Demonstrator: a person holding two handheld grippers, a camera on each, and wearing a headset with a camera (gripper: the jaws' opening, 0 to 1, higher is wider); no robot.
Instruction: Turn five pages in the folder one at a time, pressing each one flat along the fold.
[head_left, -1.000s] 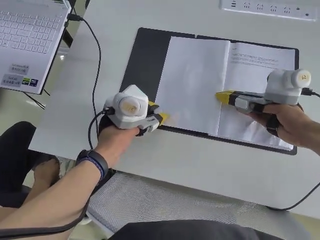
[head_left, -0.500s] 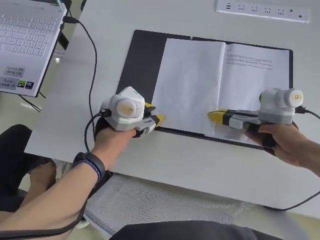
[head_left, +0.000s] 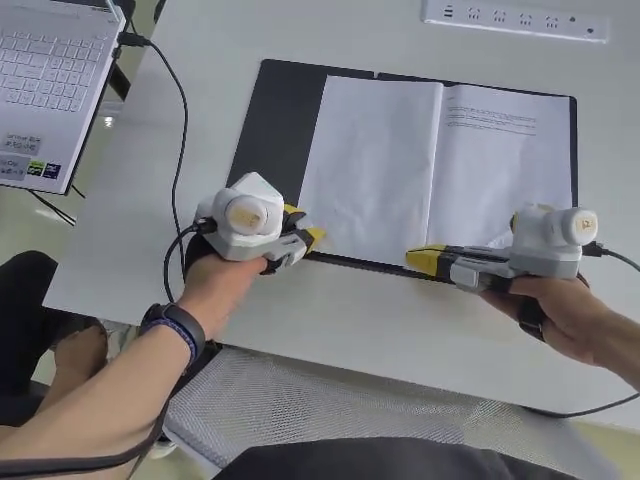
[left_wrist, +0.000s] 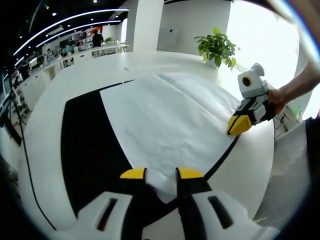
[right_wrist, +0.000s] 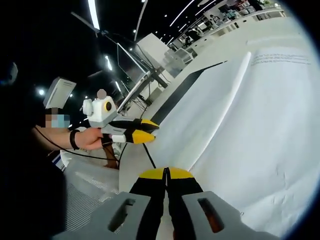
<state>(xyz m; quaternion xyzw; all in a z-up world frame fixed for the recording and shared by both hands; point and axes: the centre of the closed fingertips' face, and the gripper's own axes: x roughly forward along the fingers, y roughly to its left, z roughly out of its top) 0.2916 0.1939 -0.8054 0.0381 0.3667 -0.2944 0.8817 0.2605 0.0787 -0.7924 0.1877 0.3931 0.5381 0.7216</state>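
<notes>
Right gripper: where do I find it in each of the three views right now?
Head view: right gripper at lower right, tips at the folder near edge.
Left gripper view: upper right, held by a hand.
Right gripper view: bottom centre, jaws shut.
Shared landmark: the folder's black left cover.

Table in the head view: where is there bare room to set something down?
Bare table along the near edge, between the left gripper and right gripper; also a strip between folder and power strip. Crowded at left: laptop and cable.
</notes>
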